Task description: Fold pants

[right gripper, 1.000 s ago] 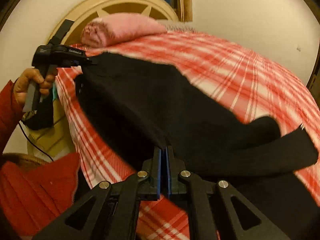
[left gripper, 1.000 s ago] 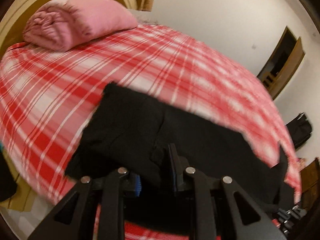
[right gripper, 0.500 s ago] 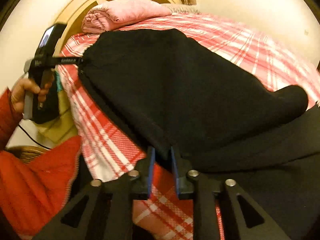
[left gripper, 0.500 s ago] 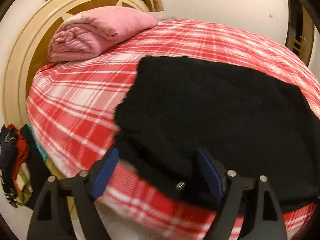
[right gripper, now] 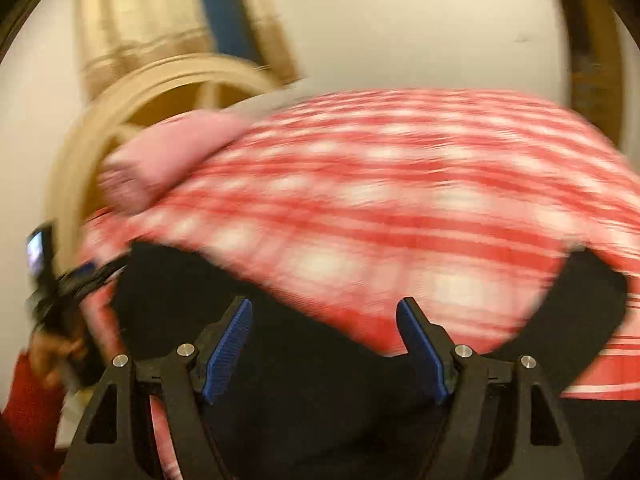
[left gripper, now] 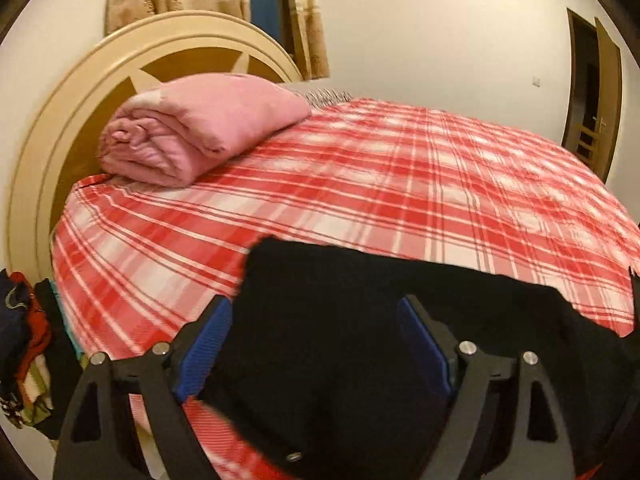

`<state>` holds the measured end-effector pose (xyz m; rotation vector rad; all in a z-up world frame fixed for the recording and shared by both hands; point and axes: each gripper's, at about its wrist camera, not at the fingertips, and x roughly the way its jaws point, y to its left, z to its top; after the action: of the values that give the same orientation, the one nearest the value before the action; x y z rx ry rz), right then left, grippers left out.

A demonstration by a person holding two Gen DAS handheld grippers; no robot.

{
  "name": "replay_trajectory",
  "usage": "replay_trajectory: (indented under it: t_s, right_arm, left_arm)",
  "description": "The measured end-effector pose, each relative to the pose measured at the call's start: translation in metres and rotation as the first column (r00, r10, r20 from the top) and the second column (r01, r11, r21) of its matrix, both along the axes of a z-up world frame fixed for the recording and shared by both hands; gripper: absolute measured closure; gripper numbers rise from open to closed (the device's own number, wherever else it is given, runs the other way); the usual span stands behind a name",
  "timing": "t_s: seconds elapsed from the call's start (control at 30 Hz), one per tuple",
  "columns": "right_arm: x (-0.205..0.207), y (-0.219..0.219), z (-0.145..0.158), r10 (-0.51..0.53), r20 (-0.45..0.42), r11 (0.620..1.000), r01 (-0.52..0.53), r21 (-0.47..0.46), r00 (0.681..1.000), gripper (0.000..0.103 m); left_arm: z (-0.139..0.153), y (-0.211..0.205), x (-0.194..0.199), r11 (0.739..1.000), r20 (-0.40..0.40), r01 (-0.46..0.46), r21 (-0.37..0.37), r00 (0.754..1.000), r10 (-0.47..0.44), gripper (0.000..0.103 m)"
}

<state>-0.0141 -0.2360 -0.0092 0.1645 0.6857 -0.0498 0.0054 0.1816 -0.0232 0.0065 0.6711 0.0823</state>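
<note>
The black pants (left gripper: 360,320) lie folded on the red plaid bed (left gripper: 400,184) near its front edge. My left gripper (left gripper: 316,324) is open, its blue pads (left gripper: 204,348) spread over the pants' left end, holding nothing. In the blurred right wrist view the pants (right gripper: 320,380) lie under my right gripper (right gripper: 324,320), which is open and empty with blue pads (right gripper: 228,340) wide apart. The left gripper (right gripper: 72,276) shows at the far left of that view.
A folded pink blanket (left gripper: 200,128) lies at the head of the bed by the round cream headboard (left gripper: 80,92). Clothes (left gripper: 24,352) hang at the left of the bed. A doorway (left gripper: 592,92) stands at the right.
Both grippers opened and let go of the pants, which now lie flat on the bed. Both have pulled back toward the front edge; the right wrist view is in fast motion.
</note>
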Motion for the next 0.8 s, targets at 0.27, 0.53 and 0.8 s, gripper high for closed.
replay_trajectory:
  t_s: [0.27, 0.53, 0.8]
  right_arm:
    - [0.079, -0.134, -0.053, -0.49, -0.245, 0.868, 0.44, -0.232, 0.837, 0.027]
    - [0.069, -0.176, -0.089, -0.518, -0.34, 0.854, 0.498, -0.151, 0.785, 0.048]
    - [-0.004, -0.195, -0.04, -0.433, -0.239, 0.872, 0.471, 0.135, 0.869, 0.1]
  left_arm:
    - [-0.058, -0.006, 0.003, 0.998, -0.097, -0.033, -0.053, 0.995, 0.028, 0.009]
    - [-0.059, -0.008, 0.001, 0.998, -0.116, -0.038, -0.044, 0.993, 0.032, 0.005]
    - [-0.061, -0.007, 0.007, 0.998, -0.131, -0.05, -0.047, 0.99, 0.044, 0.003]
